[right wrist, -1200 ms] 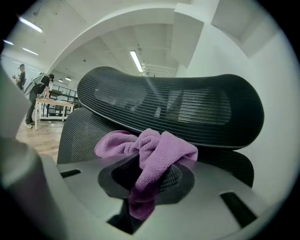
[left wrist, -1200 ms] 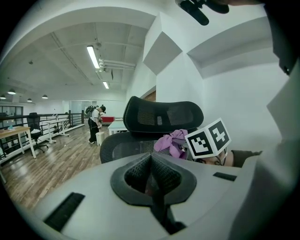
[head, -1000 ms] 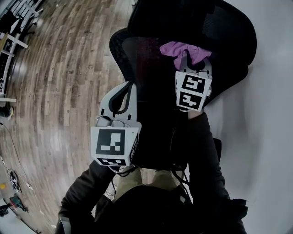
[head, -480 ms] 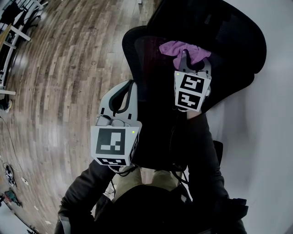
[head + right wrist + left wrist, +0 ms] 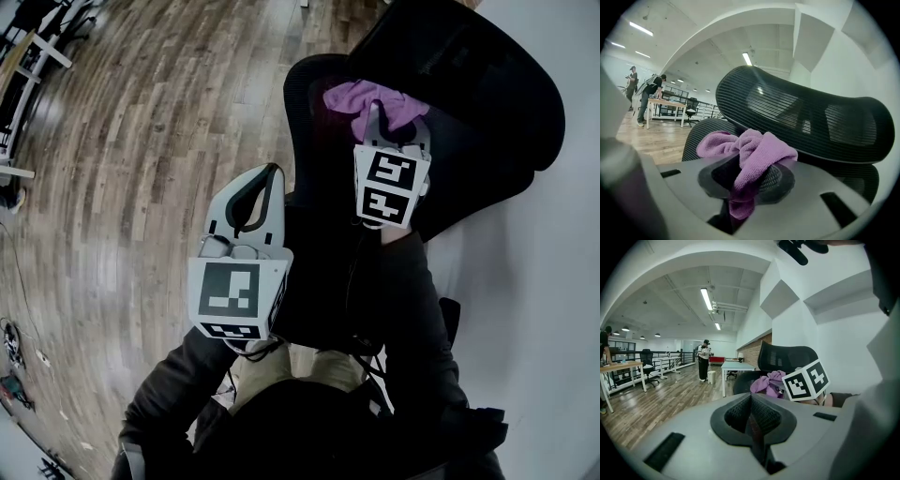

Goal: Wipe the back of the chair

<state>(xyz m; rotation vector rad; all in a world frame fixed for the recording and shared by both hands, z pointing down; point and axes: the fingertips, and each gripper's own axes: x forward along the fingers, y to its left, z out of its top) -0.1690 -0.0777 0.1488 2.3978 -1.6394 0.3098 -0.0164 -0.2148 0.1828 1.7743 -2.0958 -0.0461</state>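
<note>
The black mesh chair back point(image 5: 319, 131) and its headrest point(image 5: 469, 84) fill the upper right of the head view. A purple cloth point(image 5: 370, 98) is bunched against the chair back, and my right gripper point(image 5: 382, 120) is shut on it. In the right gripper view the cloth point(image 5: 757, 157) spills out of the jaws in front of the headrest point(image 5: 801, 117). My left gripper point(image 5: 266, 174) hangs just left of the chair's edge, shut with nothing in it. The left gripper view shows its jaws closed together point(image 5: 751, 401), with the chair point(image 5: 787, 357) and cloth point(image 5: 768, 383) beyond.
Wooden floor point(image 5: 141, 141) spreads to the left and a white wall point(image 5: 544, 281) stands to the right. A white table point(image 5: 736, 366) and a standing person point(image 5: 703, 359) are farther off. Desks and two people point(image 5: 647, 93) stand at the far end.
In the head view the chair has slid to the right, so my left gripper no longer overlaps the chair back. Both grippers keep almost the same place.
</note>
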